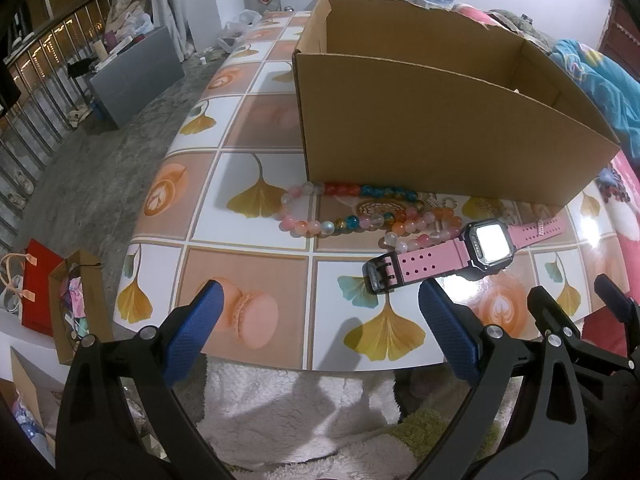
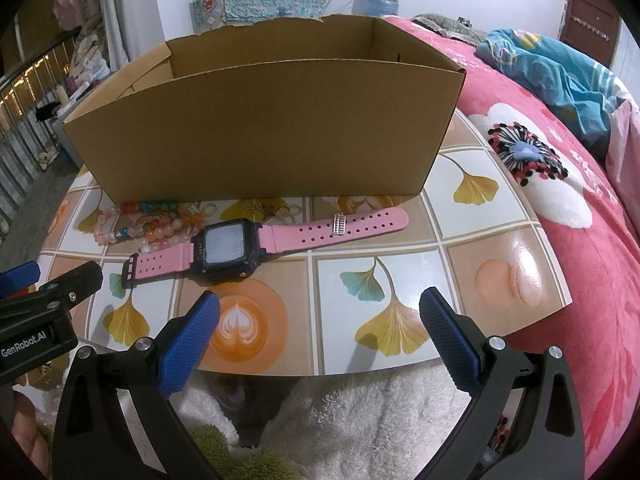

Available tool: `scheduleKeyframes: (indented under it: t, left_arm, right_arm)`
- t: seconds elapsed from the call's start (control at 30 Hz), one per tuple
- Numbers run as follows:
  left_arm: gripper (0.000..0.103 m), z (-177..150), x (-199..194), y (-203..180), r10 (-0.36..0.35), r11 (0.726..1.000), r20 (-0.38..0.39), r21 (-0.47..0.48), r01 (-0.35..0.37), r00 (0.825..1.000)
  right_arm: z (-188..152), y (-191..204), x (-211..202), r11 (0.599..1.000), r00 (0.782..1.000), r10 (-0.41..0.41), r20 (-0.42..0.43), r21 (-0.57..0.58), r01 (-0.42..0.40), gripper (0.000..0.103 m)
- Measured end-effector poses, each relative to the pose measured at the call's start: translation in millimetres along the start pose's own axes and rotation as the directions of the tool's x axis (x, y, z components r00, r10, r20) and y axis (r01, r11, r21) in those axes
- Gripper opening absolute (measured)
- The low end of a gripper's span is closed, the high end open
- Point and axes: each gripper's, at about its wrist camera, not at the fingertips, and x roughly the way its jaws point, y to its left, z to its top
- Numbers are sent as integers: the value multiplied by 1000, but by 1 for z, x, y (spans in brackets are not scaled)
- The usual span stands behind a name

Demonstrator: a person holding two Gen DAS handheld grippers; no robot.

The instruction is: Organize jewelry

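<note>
**Both tools spread, jewelry still on bench**

L tool [image 1: 320,320] and R tool [image 2: 320,320] hung over bench's near edge [image 2: 360,368], jaws wide apart, nothing held. Pink watch [image 2: 224,246] lay flat w/ strap stretched out, just in front of open cardboard box [image 2: 260,132]. Bead bracelets [image 1: 320,216] sat left of watch, against box's front wall, w/ small rings [image 2: 288,210] nearby.
</note>
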Motion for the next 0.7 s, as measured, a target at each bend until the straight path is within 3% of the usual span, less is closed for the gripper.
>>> scheduleKeyframes:
  t: [0.7]
  left_arm:
    - [94, -1, 0, 4, 2, 1000, -4, 0, -2, 1000]
  right_arm:
    - [0, 0, 0, 1000, 1000, -2, 1, -1, 2, 97]
